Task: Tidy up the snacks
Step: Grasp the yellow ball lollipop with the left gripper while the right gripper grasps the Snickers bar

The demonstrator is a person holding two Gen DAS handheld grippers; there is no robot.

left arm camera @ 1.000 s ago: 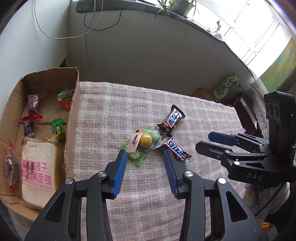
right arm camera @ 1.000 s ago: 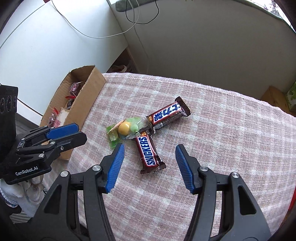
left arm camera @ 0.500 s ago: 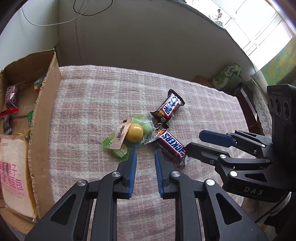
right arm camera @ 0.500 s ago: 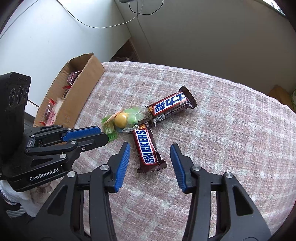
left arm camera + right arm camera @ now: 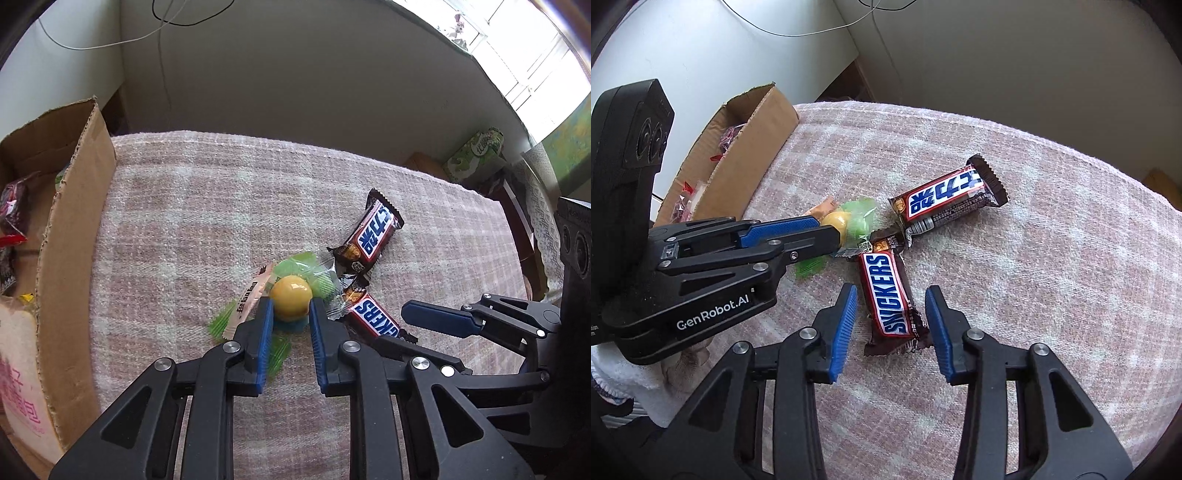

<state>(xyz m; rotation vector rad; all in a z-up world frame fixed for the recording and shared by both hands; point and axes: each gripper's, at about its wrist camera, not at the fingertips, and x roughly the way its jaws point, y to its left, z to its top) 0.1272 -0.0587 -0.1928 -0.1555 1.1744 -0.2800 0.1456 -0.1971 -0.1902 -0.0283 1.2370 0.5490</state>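
A yellow ball candy (image 5: 290,298) in a clear green wrapper lies on the checked cloth. My left gripper (image 5: 290,309) has its fingertips on either side of it, touching it; the right wrist view shows the candy (image 5: 837,220) at its tips. A Snickers bar (image 5: 889,295) lies beside it, and its lower end sits between the fingers of my open right gripper (image 5: 891,303), with gaps on both sides. A second Snickers bar (image 5: 947,199) lies beyond. The cardboard box (image 5: 70,236) at the left holds several snacks and a bread pack (image 5: 18,354).
The pink checked cloth (image 5: 207,206) covers the table up to the wall. A green packet (image 5: 476,151) and furniture stand past the right edge. The box also shows in the right wrist view (image 5: 746,155).
My left gripper moved forward and closed its fingers around the yellow candy. My right gripper moved forward and narrowed, so the Snickers bar's end lies between its fingers.
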